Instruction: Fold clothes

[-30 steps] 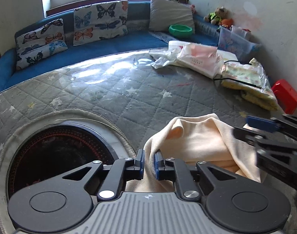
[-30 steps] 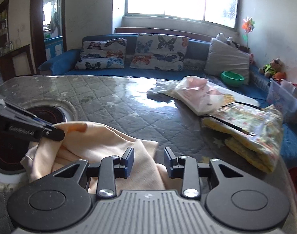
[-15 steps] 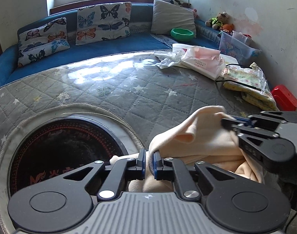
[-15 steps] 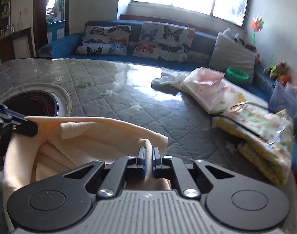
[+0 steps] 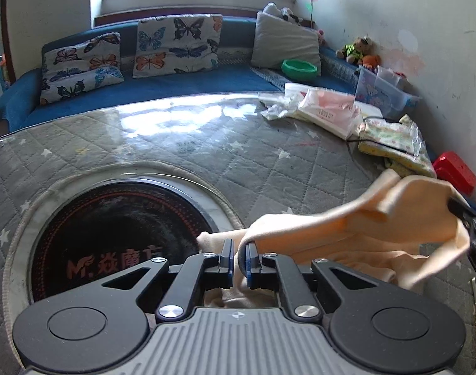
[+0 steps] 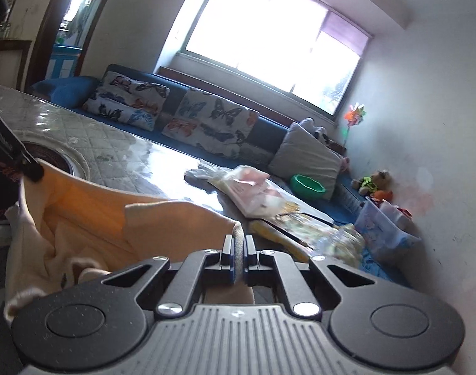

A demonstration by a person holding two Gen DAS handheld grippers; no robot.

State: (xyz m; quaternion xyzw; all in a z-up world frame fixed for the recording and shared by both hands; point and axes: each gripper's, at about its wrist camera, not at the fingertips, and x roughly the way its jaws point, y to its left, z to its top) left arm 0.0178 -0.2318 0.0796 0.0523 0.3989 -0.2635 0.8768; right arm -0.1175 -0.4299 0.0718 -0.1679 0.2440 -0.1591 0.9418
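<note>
The left claw (image 5: 237, 257) is pinched tight on a fold of the cream garment (image 5: 356, 228), and the right claw (image 6: 237, 261) is likewise clamped on another edge of it. Between the two the cloth hangs in a loose, bunched swag just above the near right part of the worktop (image 5: 206, 153), beside the round black hob (image 5: 112, 234) let into the quilted grey cover.

As a judgement, the folding has barely begun: the garment is gripped at two points and lifted, but it is crumpled, with no flat fold or crease to be seen. It has yet to be spread out, folded and laid down.

Toward the far right corner of the worktop lie plastic-wrapped packets (image 5: 328, 111) and a floral bundle (image 5: 394, 143); whether these are finished clothes I cannot tell.

Writing: the hob carries an orange logo, an "M" with Chinese characters (image 5: 112, 264) after it that I cannot read with certainty. The packet print is too small to make out.
</note>
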